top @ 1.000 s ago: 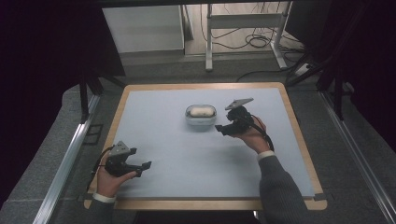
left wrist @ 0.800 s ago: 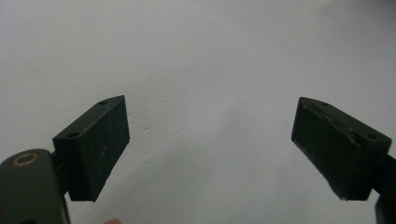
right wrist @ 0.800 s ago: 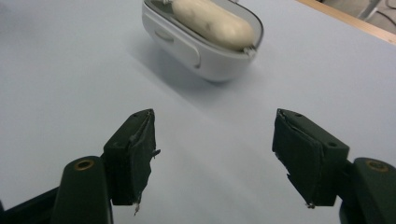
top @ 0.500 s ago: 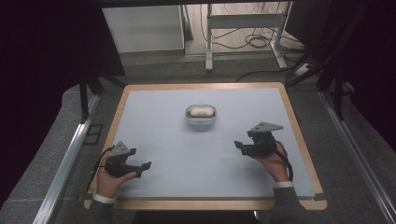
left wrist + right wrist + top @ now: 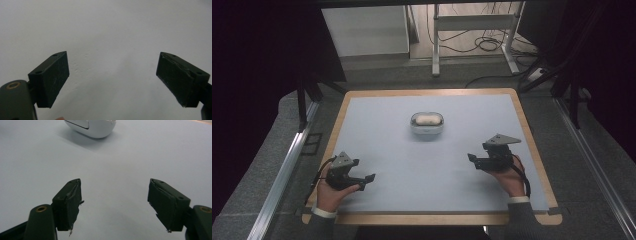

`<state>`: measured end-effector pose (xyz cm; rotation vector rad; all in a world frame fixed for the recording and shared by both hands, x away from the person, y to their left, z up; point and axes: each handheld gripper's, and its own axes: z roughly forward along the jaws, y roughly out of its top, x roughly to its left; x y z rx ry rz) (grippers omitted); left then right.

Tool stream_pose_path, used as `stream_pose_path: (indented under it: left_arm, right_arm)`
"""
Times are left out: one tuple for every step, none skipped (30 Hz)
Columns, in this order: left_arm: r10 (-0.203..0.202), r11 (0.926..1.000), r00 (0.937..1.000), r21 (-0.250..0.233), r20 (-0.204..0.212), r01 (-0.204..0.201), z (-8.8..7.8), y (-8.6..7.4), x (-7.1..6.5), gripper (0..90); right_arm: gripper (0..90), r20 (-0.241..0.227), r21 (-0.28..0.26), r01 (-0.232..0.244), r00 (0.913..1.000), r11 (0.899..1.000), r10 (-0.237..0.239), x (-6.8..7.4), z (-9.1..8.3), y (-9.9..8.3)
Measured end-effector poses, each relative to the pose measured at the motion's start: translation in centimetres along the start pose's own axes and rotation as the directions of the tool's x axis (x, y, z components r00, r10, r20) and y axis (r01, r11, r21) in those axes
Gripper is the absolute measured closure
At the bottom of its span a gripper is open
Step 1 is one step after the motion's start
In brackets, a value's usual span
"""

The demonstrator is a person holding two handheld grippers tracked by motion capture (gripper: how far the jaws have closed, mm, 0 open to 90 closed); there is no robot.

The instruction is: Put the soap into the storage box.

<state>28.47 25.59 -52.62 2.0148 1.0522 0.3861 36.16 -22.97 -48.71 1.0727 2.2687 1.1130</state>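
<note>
Desk [image 5: 362, 115] with pale blue-grey top, light wood edge; grey carpet floor [image 5: 272, 150] around it; metal rail [image 5: 282, 172] along desk's left side, another at right [image 5: 592, 165]; behind desk a white cabinet [image 5: 364, 30], metal table legs [image 5: 437, 37], tangled black cables [image 5: 487, 42] on floor; both sides dark, dim light.

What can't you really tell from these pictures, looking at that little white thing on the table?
- White case: too small in the high view to tell what it holds or whether its lid is open.
- The same case in the right gripper view: its top is cut off by the upper edge.
- Left gripper: its view faces bare table surface.
</note>
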Motion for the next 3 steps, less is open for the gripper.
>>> stream_pose_path:
  left_arm:
    - [0.002, 1.0000, 1.0000, 0.003, -0.001, -0.002, 0.03, 0.00, -0.01, 11.7]
    - [0.004, 1.0000, 1.0000, 0.005, -0.003, -0.004, 0.06, 0.00, -0.02, 11.7]
    - [0.004, 1.0000, 1.0000, 0.005, -0.003, -0.004, 0.06, 0.00, -0.02, 11.6]
  right_arm:
    - [24.5, 0.003, 0.004, 0.003, 1.0000, 1.000, -0.003, -0.08, 0.07, -0.11]
    - [23.7, 0.007, 0.013, 0.001, 1.0000, 1.000, -0.001, -0.14, 0.18, -0.24]
    - [23.7, 0.007, 0.013, 0.001, 1.0000, 1.000, -0.001, -0.14, 0.18, -0.24]
